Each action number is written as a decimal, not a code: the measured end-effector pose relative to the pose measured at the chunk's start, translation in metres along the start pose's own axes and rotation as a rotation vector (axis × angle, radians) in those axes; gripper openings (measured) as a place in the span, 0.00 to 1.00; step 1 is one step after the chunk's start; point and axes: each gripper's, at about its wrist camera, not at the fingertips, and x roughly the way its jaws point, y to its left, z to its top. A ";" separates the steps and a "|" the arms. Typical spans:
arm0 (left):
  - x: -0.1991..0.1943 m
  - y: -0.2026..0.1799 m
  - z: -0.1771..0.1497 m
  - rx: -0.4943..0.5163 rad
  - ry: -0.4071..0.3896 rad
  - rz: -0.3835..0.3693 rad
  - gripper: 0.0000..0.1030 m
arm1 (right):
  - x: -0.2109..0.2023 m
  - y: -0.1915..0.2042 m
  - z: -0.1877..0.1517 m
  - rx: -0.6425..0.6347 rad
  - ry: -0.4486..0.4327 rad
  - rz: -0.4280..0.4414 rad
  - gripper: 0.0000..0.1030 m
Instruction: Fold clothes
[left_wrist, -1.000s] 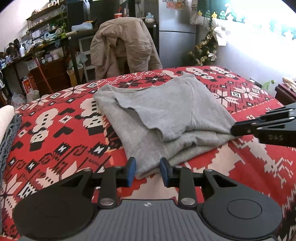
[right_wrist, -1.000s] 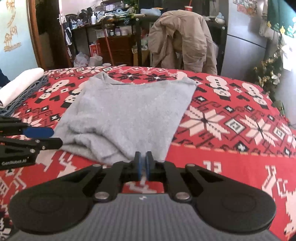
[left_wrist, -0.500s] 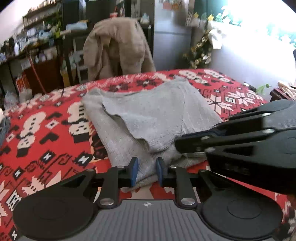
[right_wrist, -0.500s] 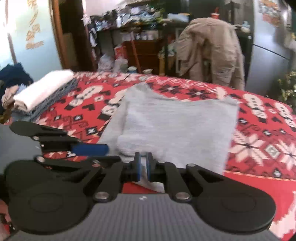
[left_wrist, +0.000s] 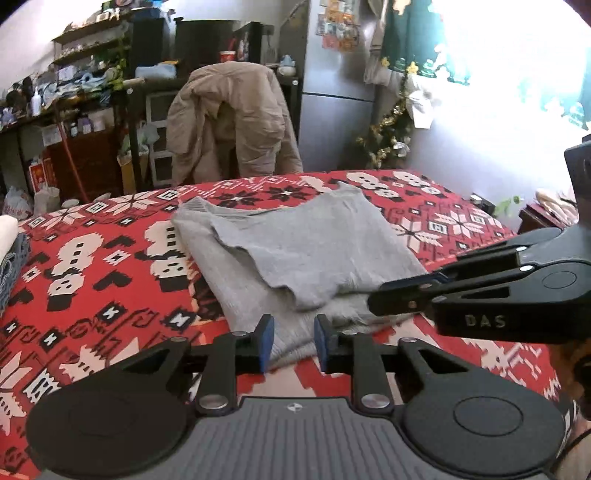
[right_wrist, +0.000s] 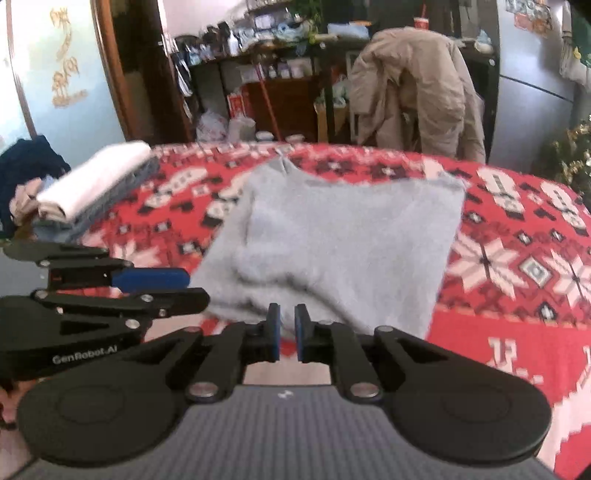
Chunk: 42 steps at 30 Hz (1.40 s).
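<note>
Grey sweater lies folded on the red patterned bedspread, its near hem just ahead of both tongs. Left of the left gripper sits a stack of folded laundry at the bed's edge, with bare spread between. Both the left and right gripper are opening, nothing between their pads. Right of them the spread lies bare.

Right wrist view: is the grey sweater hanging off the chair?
No, the grey sweater lies partly folded on the red patterned blanket; the chair behind carries a beige jacket.
</note>
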 end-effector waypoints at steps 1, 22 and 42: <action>0.003 0.004 -0.001 -0.019 0.012 -0.001 0.26 | 0.004 0.004 0.005 -0.019 -0.003 0.007 0.10; 0.012 0.000 0.007 -0.011 0.022 -0.074 0.25 | -0.002 -0.013 -0.016 0.026 0.035 -0.087 0.12; -0.035 -0.030 0.002 0.121 -0.031 -0.010 0.90 | -0.064 0.000 -0.023 0.084 -0.141 -0.159 0.96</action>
